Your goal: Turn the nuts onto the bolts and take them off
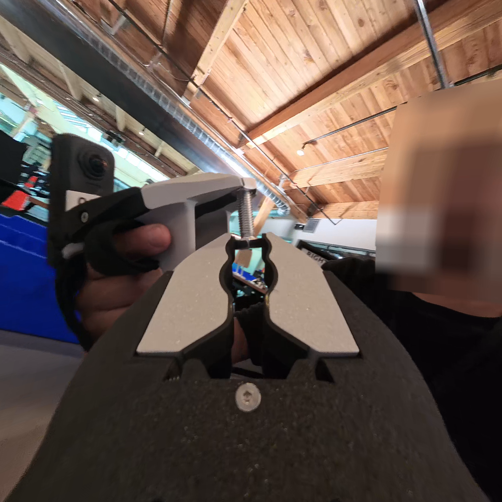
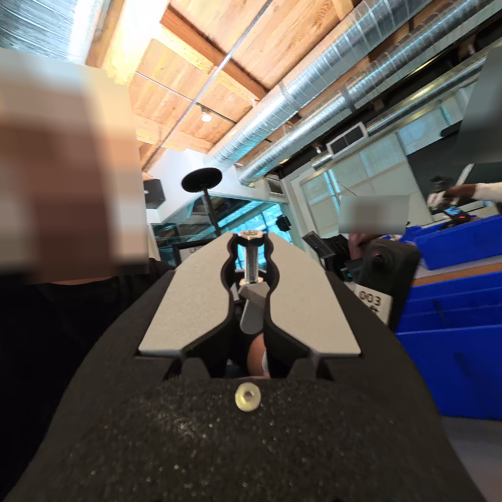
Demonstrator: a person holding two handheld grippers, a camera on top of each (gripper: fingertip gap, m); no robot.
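Blue bins, far left: a blue bin [image 1: 24,271] sits behind my right hand [image 1: 114,274] in the left wrist view.
My right tongs: my right gripper [image 1: 245,187] shows side-on in the left wrist view, its camera [image 1: 81,168] at the rear and my finger through the black trigger loop. In its own view the right gripper [image 2: 250,235] is clamped on the hex head of the bolt [image 2: 251,260], the head pinched between the two tips.
Bolt: the threaded silver shank [image 1: 246,217] runs from my right tips to my left tips, held up in the air between the two tools, wooden ceiling [image 1: 298,81] behind.
Nut: a thin silver nut [image 1: 245,240] sits at the free end of the shank, right at my left tips.
My left tongs: my left gripper [image 1: 246,241] is closed onto that nut, its grey fingers [image 1: 195,298] drawn in; in the right wrist view its tips [image 2: 252,292] meet the bolt's end.
Right side: more blue bins [image 2: 448,326] and silver ducts [image 2: 326,95] overhead.
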